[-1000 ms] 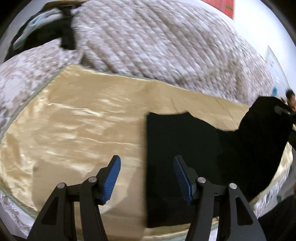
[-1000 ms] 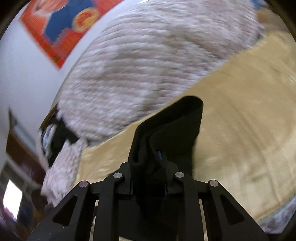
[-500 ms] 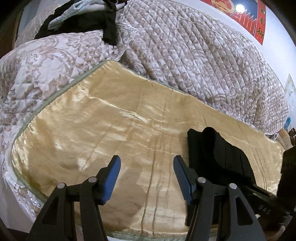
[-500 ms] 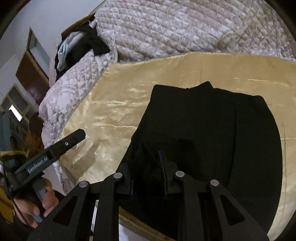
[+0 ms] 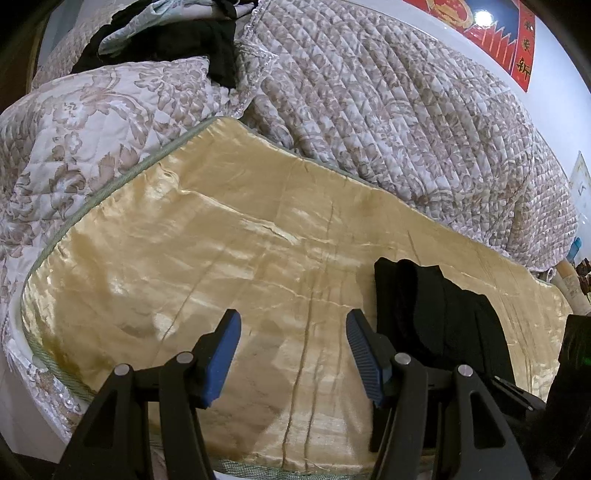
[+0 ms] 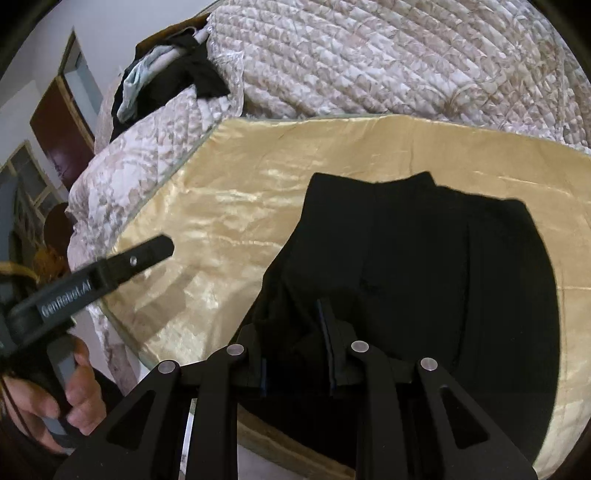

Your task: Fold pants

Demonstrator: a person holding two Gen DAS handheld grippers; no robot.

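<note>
The black pants (image 6: 424, 254) lie folded on the gold satin sheet (image 6: 240, 206); in the left wrist view they (image 5: 436, 314) lie to the right of my left gripper. My left gripper (image 5: 293, 350) is open and empty, hovering over bare gold sheet (image 5: 221, 258). It also shows in the right wrist view (image 6: 92, 277), held by a hand at the left. My right gripper (image 6: 295, 354) has its jaws partly parted, with the near edge of the pants bunched between them; the blue pads are mostly hidden by cloth.
A quilted floral bedspread (image 5: 388, 99) is heaped behind the sheet. A pile of dark and pale clothes (image 5: 166, 33) lies at the far left corner. The bed's near edge (image 5: 55, 376) drops off at the front left. A door (image 6: 62, 125) stands at left.
The right gripper swung the pants over and laid them down folded on the sheet; its jaws have parted slightly. The left gripper moved left, off the pants, and stays open.
</note>
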